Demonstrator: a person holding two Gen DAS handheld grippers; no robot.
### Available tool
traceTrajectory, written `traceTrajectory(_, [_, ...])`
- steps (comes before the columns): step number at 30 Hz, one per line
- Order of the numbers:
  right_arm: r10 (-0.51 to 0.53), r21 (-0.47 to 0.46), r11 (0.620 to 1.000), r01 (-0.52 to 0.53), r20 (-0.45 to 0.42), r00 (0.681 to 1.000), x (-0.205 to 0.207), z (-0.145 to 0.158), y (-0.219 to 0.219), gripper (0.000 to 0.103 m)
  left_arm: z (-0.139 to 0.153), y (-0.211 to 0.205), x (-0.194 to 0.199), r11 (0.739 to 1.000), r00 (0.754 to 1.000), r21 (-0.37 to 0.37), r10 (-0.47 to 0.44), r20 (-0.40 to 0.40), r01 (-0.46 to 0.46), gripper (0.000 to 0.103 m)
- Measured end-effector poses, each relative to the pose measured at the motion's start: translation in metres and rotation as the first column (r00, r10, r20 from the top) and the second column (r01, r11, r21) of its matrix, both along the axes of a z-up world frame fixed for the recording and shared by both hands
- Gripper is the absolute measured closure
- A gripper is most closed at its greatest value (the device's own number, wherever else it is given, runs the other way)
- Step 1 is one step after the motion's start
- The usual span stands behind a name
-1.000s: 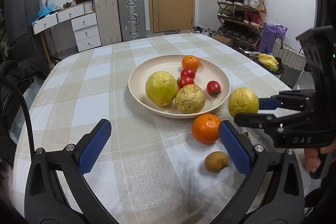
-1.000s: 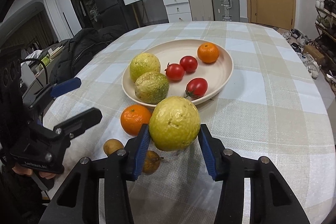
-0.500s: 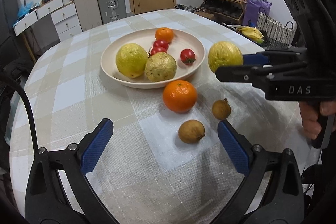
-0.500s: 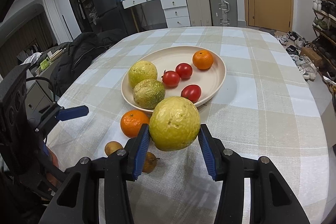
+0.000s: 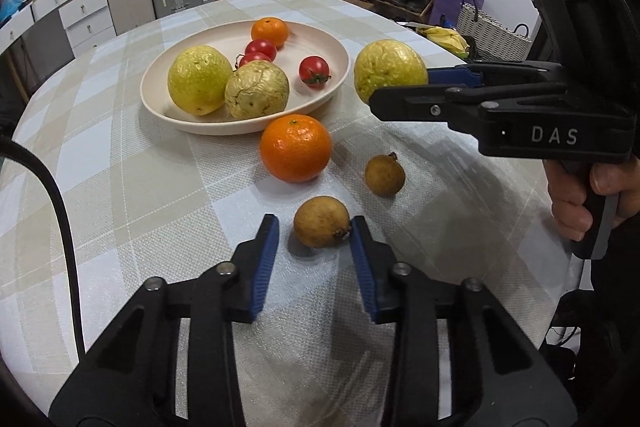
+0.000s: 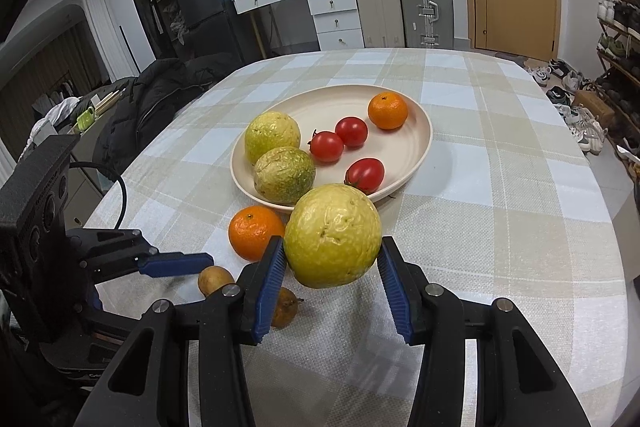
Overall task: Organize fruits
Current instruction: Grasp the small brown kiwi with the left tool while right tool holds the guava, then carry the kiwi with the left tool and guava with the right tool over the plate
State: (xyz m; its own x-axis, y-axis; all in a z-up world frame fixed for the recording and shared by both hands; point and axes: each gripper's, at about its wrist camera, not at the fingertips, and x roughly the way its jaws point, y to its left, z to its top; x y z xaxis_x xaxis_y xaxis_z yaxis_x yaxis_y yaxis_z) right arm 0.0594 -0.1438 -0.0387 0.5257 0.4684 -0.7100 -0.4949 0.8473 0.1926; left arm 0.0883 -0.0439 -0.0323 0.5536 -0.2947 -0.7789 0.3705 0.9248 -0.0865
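- Bench (image 5: 120, 163) with checked cloth carries everything; task fruit sits mid-bench, part in the plate, part loose in front of it.
- Plate (image 5: 192, 123), cream, shallow: holds 2 big yellow-green fruits, 3 tomatoes (image 5: 314, 70), 1 small orange at the far rim. Room left on the right half.
- Right tool (image 6: 332, 267): part open, blue pads clamped on both sides of the large yellow fruit (image 6: 333, 235), held clear of the bench just in front of the plate's near rim.
- Orange (image 5: 295, 148) loose on the bench, just beside the plate's near rim.
- Left tool (image 5: 315, 247): almost fully closed, pads bracketing the small brown fruit (image 5: 321, 221) on the bench. Right pad touches its stem side; a thin gap shows at the left pad, so the grip looks not quite firm.
- 2nd small brown fruit (image 5: 384, 175) loose, near the orange, apart from the tool.
- Step in hand, my read: left pickup of the small brown fruit, right waiting to drop its load in the plate.
- To do it well: squeeze until both pads seat across the fruit's middle, not the stem nub, or it may roll out. Lift straight up before moving toward the plate, passing clear of the orange.
- Set the fruit low into the bare right side of the plate so it can't bounce into the tomatoes.
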Motion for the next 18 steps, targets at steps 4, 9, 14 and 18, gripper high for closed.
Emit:
traceTrajectory(4, [0.000,0.000,1.000,0.000,-0.001,1.000,0.000,0.000,0.000,0.055,0.001,-0.002,0.001,1.000,1.000,0.001,-0.012,0.001,0.012,0.078])
traceTrajectory(9, [-0.001,0.000,1.000,0.001,-0.001,1.000,0.000,0.000,0.000,0.055,0.004,0.000,0.000,1.000,1.000,-0.009,-0.008,0.009,0.008,0.078])
traceTrajectory(14, [-0.005,0.007,1.000,0.005,0.007,1.000,0.000,0.001,-0.001,0.055,0.011,0.007,0.000,0.999,0.999,-0.041,0.009,0.040,-0.008,0.078])
traceTrajectory(18, [-0.016,0.021,1.000,0.016,0.015,1.000,0.000,0.003,-0.005,0.055,0.019,0.015,0.000,0.997,0.997,-0.068,0.040,0.068,-0.035,0.078])
